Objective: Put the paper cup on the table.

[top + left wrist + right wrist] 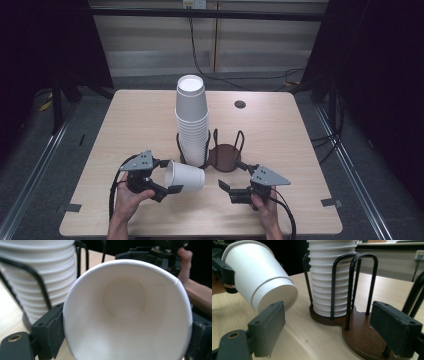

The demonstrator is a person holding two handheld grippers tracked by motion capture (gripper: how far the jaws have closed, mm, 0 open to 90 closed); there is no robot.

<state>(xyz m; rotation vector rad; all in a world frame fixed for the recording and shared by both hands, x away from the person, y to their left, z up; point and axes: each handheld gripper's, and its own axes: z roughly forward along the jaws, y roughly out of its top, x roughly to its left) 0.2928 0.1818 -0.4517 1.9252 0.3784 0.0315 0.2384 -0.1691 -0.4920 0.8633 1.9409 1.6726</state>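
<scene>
The left gripper [161, 180] has its jaws shut on a white paper cup [184, 176] lying sideways just above the counter [280, 125], near the cup stack [192, 120] in its rack [224, 156], while the right gripper [229, 187] has its jaws wide and empty.

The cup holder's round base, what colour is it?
Dark brown base, clearest in the right gripper view.
</scene>
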